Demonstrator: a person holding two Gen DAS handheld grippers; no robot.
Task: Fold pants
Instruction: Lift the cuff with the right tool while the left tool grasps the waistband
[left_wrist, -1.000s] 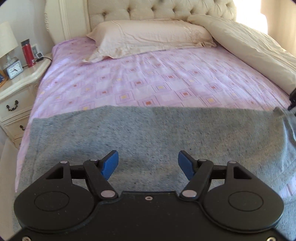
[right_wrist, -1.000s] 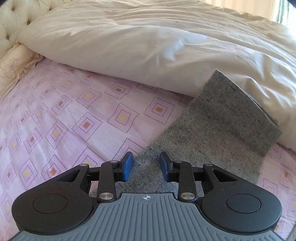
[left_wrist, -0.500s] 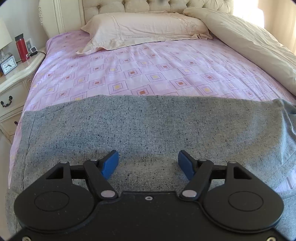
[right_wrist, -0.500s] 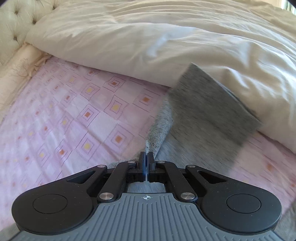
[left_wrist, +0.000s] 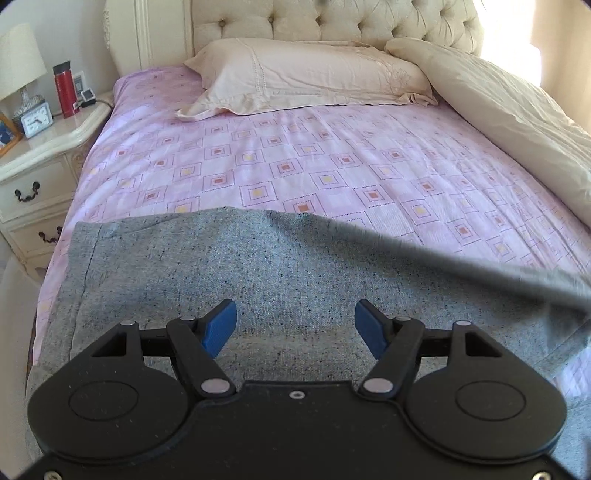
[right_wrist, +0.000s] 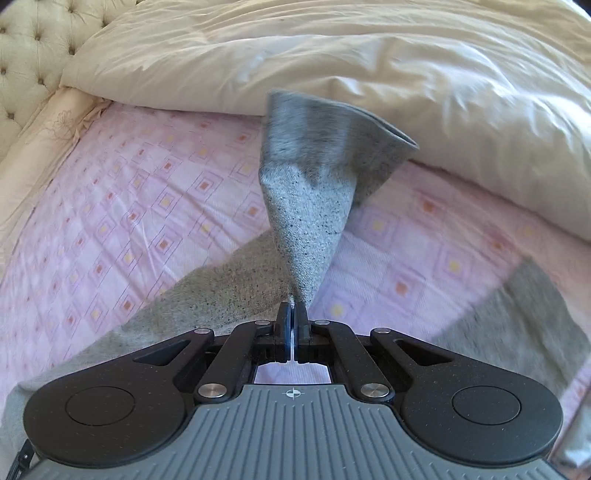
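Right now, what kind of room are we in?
A bedroom, evidently: a tufted headboard behind a pillow on a pink patterned bedsheet, and a nightstand with a lamp and clock.

Grey speckled pants (left_wrist: 280, 280) lie flat under, ahead of left fingers; one leg end (right_wrist: 317, 192) lifted, pinched btwn right fingers.

speckled grey pants (left_wrist: 280, 273), pink diamond-patterned sheet (left_wrist: 332, 166)

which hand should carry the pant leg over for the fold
Right. The right tongs are shut on the grey pants, with the leg end already lifted off the pink sheet. The left tongs hang open above flat fabric, gripping nothing.
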